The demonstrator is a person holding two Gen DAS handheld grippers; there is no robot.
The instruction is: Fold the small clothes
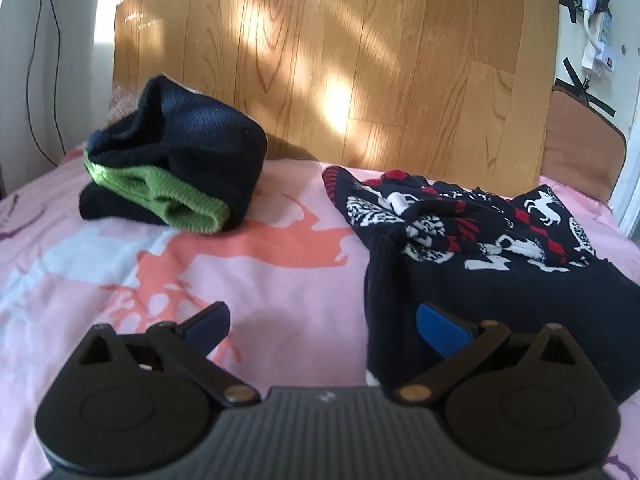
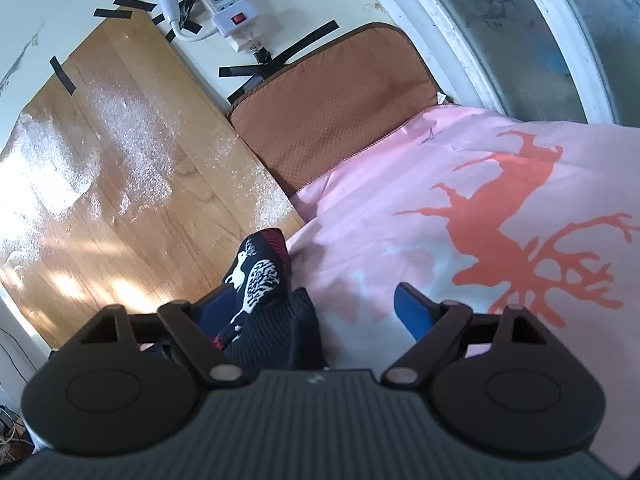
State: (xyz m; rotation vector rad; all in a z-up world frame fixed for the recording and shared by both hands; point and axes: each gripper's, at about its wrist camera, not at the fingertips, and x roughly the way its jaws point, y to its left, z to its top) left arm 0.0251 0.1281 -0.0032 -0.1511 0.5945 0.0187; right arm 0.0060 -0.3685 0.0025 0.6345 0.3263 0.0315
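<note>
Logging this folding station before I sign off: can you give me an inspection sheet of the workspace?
Surface: pink bedspread with orange deer print.
Job's things: patterned garment lying rumpled; navy and green garment bundled apart from it.
Clutter: nothing seen.
Grippers: left gripper open, one finger over the patterned garment; right gripper open, the garment's edge between the jaws.
Cables: power strip taped to the wall.
Surroundings: wooden board, brown cushion.
</note>
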